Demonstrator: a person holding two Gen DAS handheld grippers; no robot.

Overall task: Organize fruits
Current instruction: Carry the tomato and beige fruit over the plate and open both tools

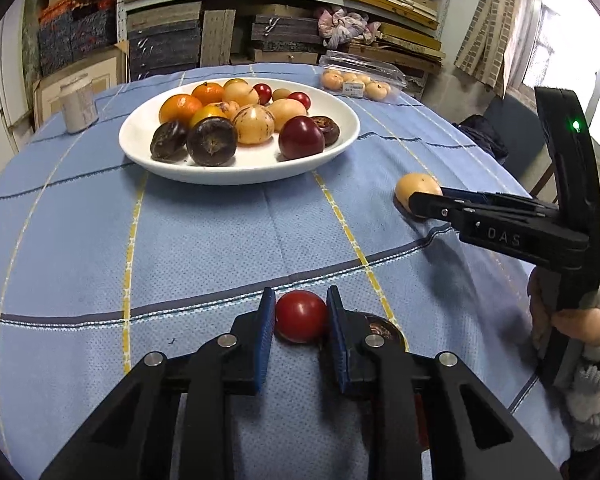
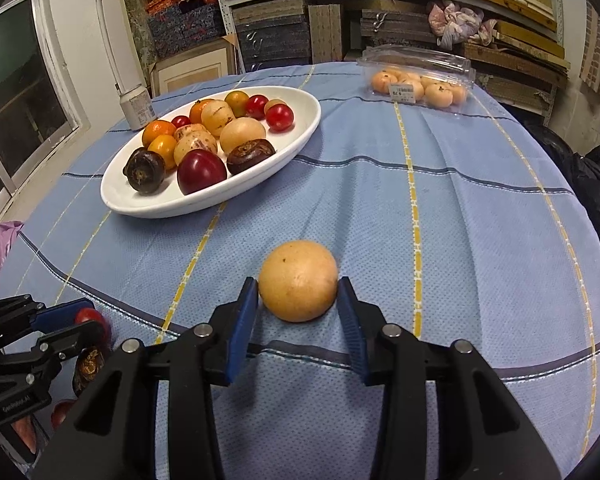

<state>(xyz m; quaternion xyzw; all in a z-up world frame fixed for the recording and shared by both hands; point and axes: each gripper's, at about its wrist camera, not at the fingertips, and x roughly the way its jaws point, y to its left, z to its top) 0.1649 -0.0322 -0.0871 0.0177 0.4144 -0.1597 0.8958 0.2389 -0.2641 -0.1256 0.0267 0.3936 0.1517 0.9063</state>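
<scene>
Fruit lies both on and off the white oval plate point(image 1: 342, 142), which sits in the upper left half of each view on a blue checked tablecloth point(image 1: 204, 240). The plate holds oranges, pale yellow-brown fruits, dark red round ones and dark brown ones with dried tops.

At the bottom centre of the left wrist view, the left gripper point(image 1: 301, 312) has its blue pads pressed against both sides of a small red fruit point(image 1: 300, 318), which rests on the cloth. Its jaws are drawn in as far as the fruit allows. Just to the right of that fruit, partly hidden behind the right finger, lies a dark brown fruit point(image 1: 382, 328). The same gripper shows at the lower left edge of the right wrist view, with the red fruit between its fingers.

At the bottom centre of the right wrist view, the right gripper point(image 2: 298, 300) straddles a round yellow-tan fruit point(image 2: 298, 280) on the cloth. The left pad looks to be touching the fruit's side and the right pad sits just beside it; whether both press on it cannot be told. The jaws are closing. In the left wrist view this gripper reaches in from the right edge, held by a hand point(image 1: 576, 320) in a grey sleeve, with the tan fruit at its tip.

A clear plastic clamshell point(image 2: 416, 64) of small orange fruits stands at the upper right of the table, well apart from the plate. A white jar point(image 1: 78, 104) stands at the upper left, near the plate.
</scene>
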